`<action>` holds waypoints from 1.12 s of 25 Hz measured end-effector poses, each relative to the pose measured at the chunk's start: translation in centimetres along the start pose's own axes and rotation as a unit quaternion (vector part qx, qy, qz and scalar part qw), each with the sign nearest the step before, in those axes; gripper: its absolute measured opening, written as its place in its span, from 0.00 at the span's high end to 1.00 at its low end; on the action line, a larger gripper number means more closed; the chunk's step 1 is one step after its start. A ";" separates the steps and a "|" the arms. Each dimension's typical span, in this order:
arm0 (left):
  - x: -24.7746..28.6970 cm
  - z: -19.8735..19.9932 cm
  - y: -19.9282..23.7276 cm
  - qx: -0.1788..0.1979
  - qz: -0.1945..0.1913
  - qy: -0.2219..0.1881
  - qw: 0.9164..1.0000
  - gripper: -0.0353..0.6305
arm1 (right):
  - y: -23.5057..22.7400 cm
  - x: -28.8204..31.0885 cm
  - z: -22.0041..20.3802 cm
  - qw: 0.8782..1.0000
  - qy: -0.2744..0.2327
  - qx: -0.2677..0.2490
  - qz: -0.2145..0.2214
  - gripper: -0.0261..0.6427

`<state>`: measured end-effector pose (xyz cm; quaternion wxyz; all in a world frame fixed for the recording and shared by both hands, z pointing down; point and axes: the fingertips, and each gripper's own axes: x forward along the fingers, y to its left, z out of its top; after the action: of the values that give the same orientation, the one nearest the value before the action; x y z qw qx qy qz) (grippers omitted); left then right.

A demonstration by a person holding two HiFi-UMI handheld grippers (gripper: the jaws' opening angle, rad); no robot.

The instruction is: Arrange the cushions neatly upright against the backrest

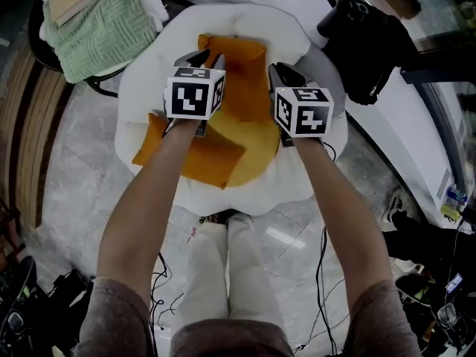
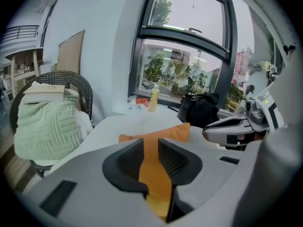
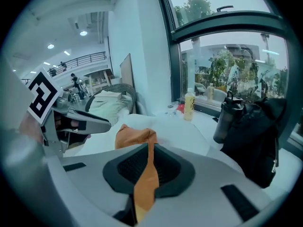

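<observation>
An orange cushion [image 1: 242,80] is lifted over the seat of a white round armchair [image 1: 141,99], close to its backrest [image 1: 245,17]. My left gripper [image 1: 201,56] is shut on the cushion's left edge, with orange fabric [image 2: 158,134] pinched between its jaws [image 2: 150,162]. On the cushion's right edge my right gripper [image 1: 279,71] is shut too, a fold of the fabric [image 3: 135,136] running through its jaws [image 3: 149,169]. A second orange cushion [image 1: 197,158] and a yellow one [image 1: 253,155] lie flat on the seat below.
A wicker chair with a green knitted blanket [image 1: 97,28] stands to the left. A black bag [image 1: 368,43] sits on the white ledge at the right, near a yellow bottle [image 2: 154,97] by the window. Cables [image 1: 167,288] trail on the floor by the person's legs.
</observation>
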<state>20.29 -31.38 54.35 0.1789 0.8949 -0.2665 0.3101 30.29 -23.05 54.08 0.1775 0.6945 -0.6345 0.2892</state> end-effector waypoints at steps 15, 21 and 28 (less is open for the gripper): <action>-6.9 -2.9 -2.8 -0.054 -0.019 -0.035 0.998 0.94 | 6.1 -4.8 -2.2 0.998 -0.023 0.051 0.042 0.93; -9.6 -6.5 -3.3 -0.054 -0.009 -0.022 0.998 0.94 | 8.2 -7.0 -5.2 0.997 -0.017 0.060 0.050 0.93; -13.1 -10.7 -2.3 -0.098 0.006 -0.023 0.995 0.94 | 13.3 -7.4 -7.0 0.996 -0.005 0.014 0.093 0.93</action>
<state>8.02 -19.56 53.38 0.2573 0.8783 -0.3051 0.2633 15.75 -14.72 53.27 0.1372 0.6364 -0.6931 0.3095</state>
